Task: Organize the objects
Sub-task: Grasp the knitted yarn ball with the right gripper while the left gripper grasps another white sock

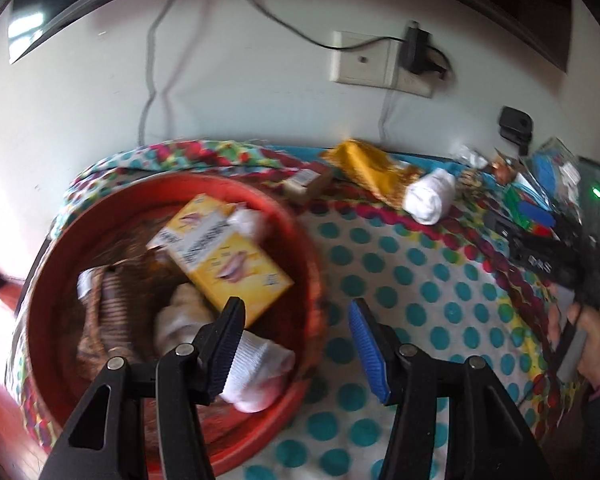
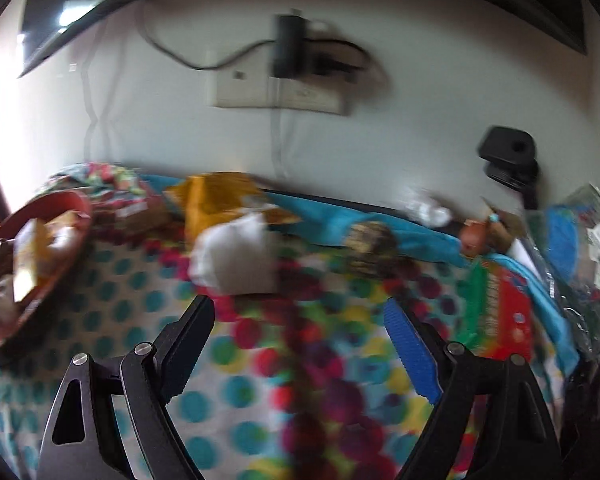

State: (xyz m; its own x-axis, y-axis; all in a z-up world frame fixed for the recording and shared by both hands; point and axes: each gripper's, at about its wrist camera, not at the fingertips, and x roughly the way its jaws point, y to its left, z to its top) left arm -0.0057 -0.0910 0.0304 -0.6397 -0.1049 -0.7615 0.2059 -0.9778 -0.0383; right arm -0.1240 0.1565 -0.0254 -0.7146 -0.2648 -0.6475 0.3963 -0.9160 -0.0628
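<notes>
A red round basin [image 1: 304,240] stands on the left of the polka-dot cloth. It holds a yellow box [image 1: 224,258], white socks [image 1: 260,364] and a brown patterned item [image 1: 100,320]. My left gripper [image 1: 296,312] is open and empty over the basin's right rim. A rolled white sock [image 1: 430,196] lies on the cloth further back; it also shows in the right wrist view [image 2: 236,258]. My right gripper [image 2: 300,312] is open and empty, just in front of that sock. The basin shows at the left edge of the right wrist view [image 2: 72,204].
A yellow packet [image 2: 216,196], a small brown box [image 1: 308,184], a dark patterned item [image 2: 370,246], a red-green packet [image 2: 500,316] and plastic bags [image 2: 580,232] lie along the back and right. A wall socket with a plugged charger [image 1: 416,46] is above. A black camera [image 2: 508,156] stands at right.
</notes>
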